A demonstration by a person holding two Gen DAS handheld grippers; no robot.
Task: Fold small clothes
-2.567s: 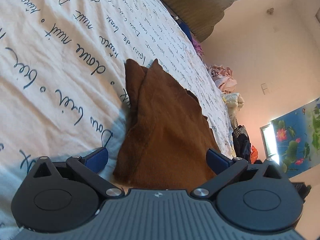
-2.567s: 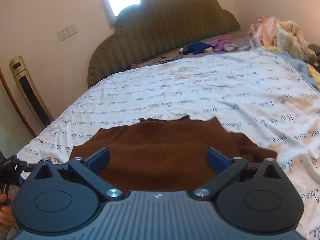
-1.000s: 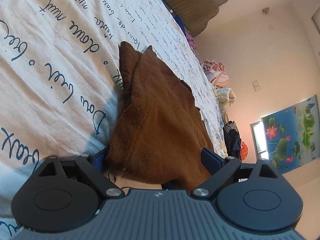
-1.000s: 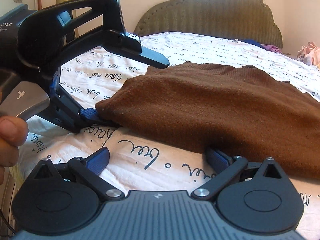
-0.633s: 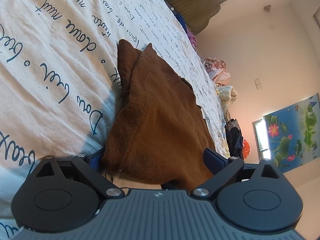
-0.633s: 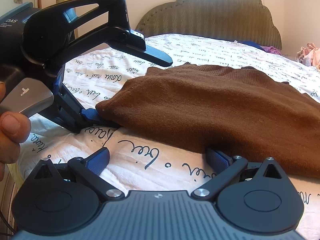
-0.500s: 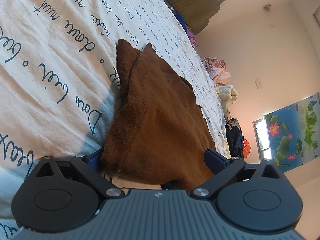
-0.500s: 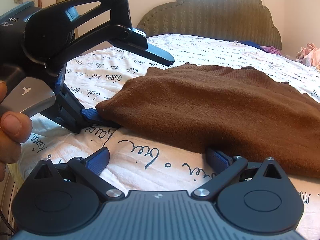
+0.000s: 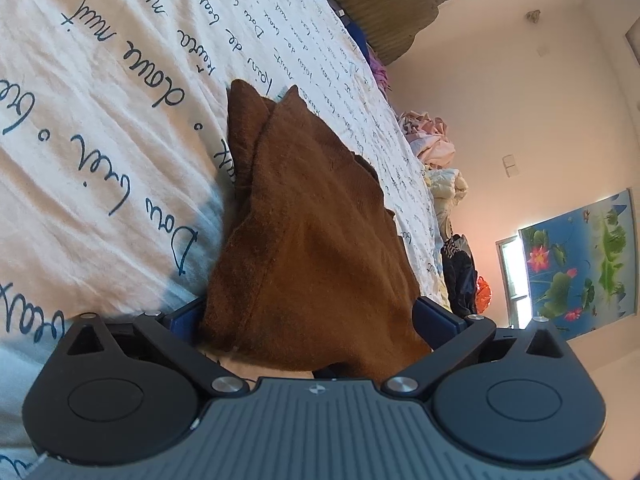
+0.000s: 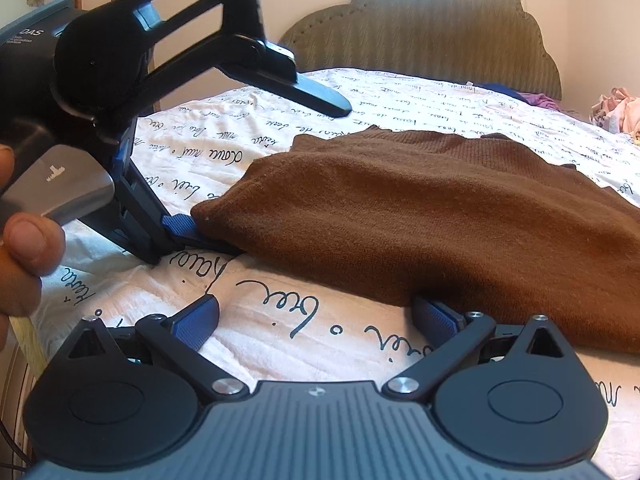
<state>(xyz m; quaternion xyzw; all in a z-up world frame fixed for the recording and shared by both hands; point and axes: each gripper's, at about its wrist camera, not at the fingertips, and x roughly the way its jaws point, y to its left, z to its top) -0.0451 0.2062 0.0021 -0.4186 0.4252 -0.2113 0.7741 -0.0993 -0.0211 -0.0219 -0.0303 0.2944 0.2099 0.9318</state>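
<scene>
A brown knit garment (image 9: 312, 232) lies folded on the bed; it also shows in the right wrist view (image 10: 420, 216). My left gripper (image 9: 308, 316) is open, its jaws wide apart around the garment's near corner, one finger under the cloth and one above. In the right wrist view the left gripper (image 10: 256, 152) shows this: lower blue pad under the corner, upper finger raised above it. My right gripper (image 10: 316, 316) is open at the garment's near edge, its right pad (image 10: 436, 316) tucked against the hem, its left pad over bare sheet.
The bed sheet (image 10: 280, 320) is white with dark handwriting print. A padded headboard (image 10: 432, 28) stands at the far end. Piles of clothes (image 9: 432, 152) lie along the far side of the bed. A hand (image 10: 20, 248) holds the left gripper's handle.
Both grippers came down to the garment's near edge. In the last second the left gripper's upper finger lifted slightly and the corner sits a little deeper between its jaws.
</scene>
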